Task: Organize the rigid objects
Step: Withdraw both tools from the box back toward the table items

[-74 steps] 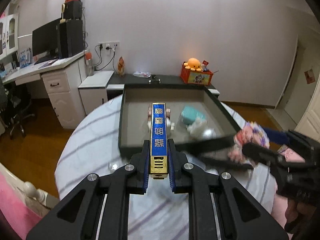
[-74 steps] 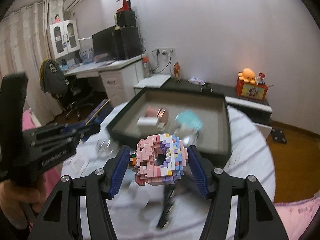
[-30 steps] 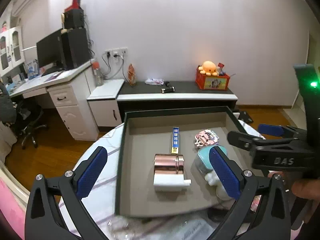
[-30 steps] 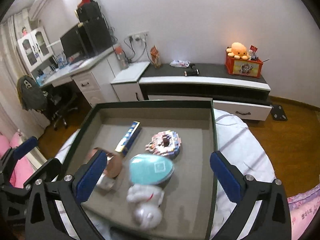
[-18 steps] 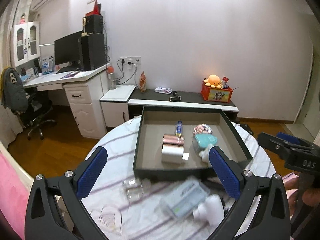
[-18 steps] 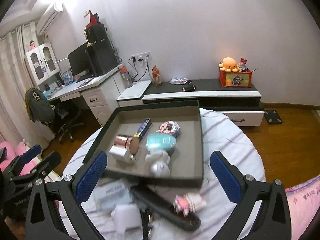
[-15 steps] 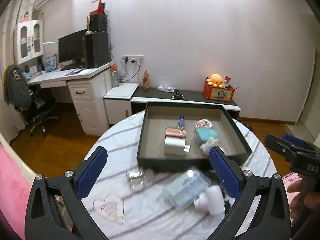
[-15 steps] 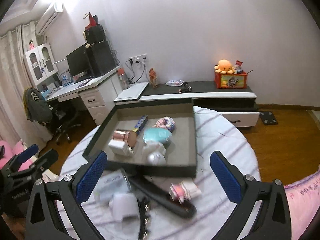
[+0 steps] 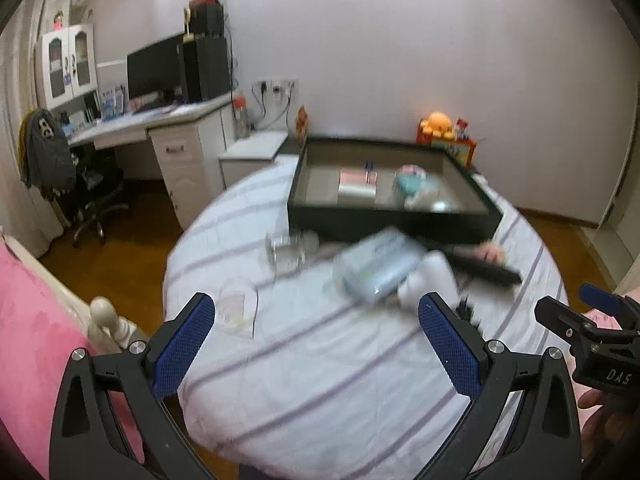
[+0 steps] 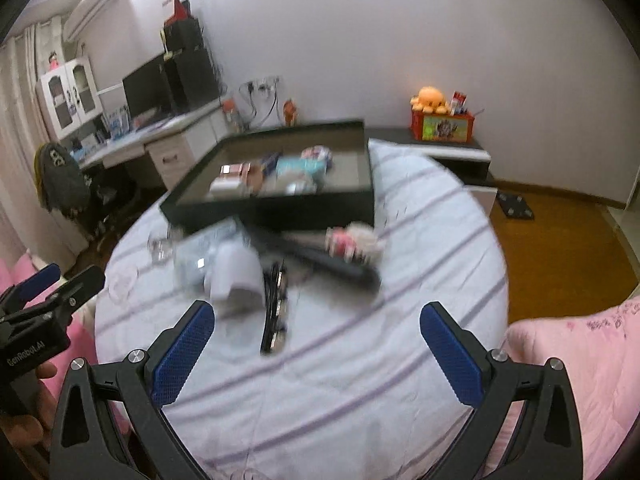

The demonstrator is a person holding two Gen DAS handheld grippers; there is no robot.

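Blue-padded, my left gripper (image 9: 316,340) and right gripper (image 10: 318,338) now hang spread and empty, pulled back from the tray (image 9: 392,222); table clutter remains.

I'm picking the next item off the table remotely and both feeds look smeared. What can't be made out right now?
- Clear box, left wrist view: motion blur hides its label and contents.
- White item, right wrist view: blurred, type unclear.
- Long black object, both views: smeared; the pink-and-white toy appears to overlap it.
- Tray contents: blurred into patches, near wall hides their bases.
- Both tools, left tool and right tool, stand open and empty.
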